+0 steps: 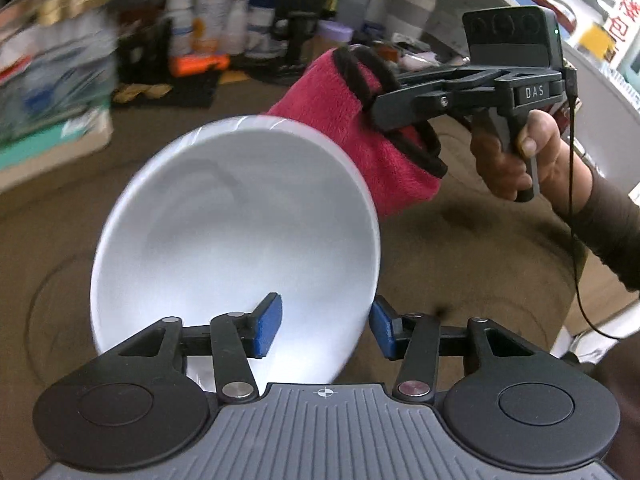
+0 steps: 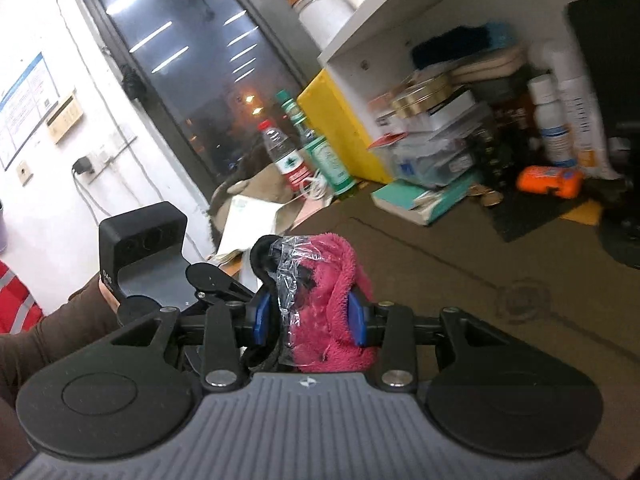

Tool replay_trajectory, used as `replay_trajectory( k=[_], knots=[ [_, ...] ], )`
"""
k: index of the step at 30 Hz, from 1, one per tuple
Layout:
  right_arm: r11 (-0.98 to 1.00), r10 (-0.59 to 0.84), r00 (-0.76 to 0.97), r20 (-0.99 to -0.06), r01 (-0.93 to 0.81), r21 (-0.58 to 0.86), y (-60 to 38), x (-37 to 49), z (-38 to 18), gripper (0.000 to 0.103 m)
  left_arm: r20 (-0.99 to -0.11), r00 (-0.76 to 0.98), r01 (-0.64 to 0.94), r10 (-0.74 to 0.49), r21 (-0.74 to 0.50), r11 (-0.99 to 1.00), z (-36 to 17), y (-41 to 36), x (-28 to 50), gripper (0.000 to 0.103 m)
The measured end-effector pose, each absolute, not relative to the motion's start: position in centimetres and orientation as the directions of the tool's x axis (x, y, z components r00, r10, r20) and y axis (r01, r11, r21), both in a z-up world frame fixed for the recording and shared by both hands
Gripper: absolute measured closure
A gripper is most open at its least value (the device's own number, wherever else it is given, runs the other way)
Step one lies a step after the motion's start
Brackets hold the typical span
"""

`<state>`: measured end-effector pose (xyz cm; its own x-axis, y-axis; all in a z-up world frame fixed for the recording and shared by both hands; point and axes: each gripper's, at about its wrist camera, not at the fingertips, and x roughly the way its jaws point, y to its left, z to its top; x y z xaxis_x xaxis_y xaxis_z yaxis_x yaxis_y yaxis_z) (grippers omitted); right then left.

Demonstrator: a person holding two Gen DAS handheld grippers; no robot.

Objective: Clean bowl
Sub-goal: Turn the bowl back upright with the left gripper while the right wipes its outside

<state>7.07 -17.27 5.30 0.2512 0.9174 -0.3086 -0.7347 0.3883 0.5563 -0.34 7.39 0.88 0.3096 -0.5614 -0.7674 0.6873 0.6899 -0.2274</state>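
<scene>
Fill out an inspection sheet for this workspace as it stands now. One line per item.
Surface: brown mat with faint circular marks and a few dark spots.
Job's things: white bowl, tilted, inside looks clean; pink cloth with black trim, partly wrapped in clear film.
Clutter: bottles, boxes and an orange pack crowd the far edge; teal book under a stack.
Grippers: left gripper straddles the bowl's rim, one pad inside, one outside; the rim is blurred, contact unclear. Right gripper is clamped on the cloth.
Cables: black lead hangs from the right gripper; charger lead on the wall socket.
Surroundings: dark window, white shelf with jars.
</scene>
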Motion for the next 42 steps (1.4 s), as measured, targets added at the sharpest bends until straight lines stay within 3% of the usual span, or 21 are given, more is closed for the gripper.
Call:
replay_trajectory(
  k=[8, 16, 19, 23, 25, 30, 35, 38, 42],
  knots=[
    [0.464, 0.886, 0.352, -0.303, -0.706, 0.535, -19.8, 9.8, 6.3, 0.063, -0.837, 0.424, 0.741, -0.345, 0.102, 0.664, 1.1, 0.4, 0.1, 0.051],
    [0.375, 0.927, 0.306, -0.217, -0.734, 0.566, -19.1, 9.8, 7.3, 0.063, -0.844, 0.467, 0.724, -0.265, 0.192, 0.662, 0.2, 0.5, 0.7, 0.032],
    [0.43, 0.898, 0.311, -0.31, -0.766, 0.479, -16.5, 8.7, 7.9, 0.063, -0.839, 0.467, 0.729, -0.28, 0.185, 0.66, 0.0, 0.6, 0.2, 0.025],
    [0.513, 0.848, 0.361, -0.388, -0.743, 0.43, -15.1, 8.3, 7.0, 0.064, -0.826, 0.476, 0.718, -0.3, 0.168, 0.676, -0.2, 1.2, 0.1, 0.027],
    [0.518, 0.846, 0.365, -0.388, -0.735, 0.438, -15.2, 8.2, 6.8, 0.064, -0.815, 0.484, 0.702, -0.318, 0.145, 0.697, 0.0, 2.0, 0.0, 0.032],
    [0.542, 0.828, 0.371, -0.421, -0.72, 0.432, -15.0, 8.0, 6.4, 0.064, -0.743, 0.549, 0.605, -0.383, 0.037, 0.796, 1.7, 5.7, -0.6, 0.029],
    [0.58, 0.789, 0.379, -0.484, -0.72, 0.381, -14.5, 7.5, 6.4, 0.064, -0.594, 0.602, 0.495, -0.533, -0.246, 0.833, 4.4, 12.2, -1.3, 0.025],
    [0.585, 0.785, 0.383, -0.488, -0.717, 0.379, -14.5, 7.3, 6.4, 0.064, -0.526, 0.654, 0.385, -0.544, -0.388, 0.838, 4.7, 16.5, -0.6, 0.025],
    [0.592, 0.782, 0.394, -0.484, -0.713, 0.376, -14.2, 7.2, 6.3, 0.064, -0.564, 0.652, 0.245, -0.507, -0.476, 0.845, 3.0, 19.4, 0.9, 0.031]
  ],
)
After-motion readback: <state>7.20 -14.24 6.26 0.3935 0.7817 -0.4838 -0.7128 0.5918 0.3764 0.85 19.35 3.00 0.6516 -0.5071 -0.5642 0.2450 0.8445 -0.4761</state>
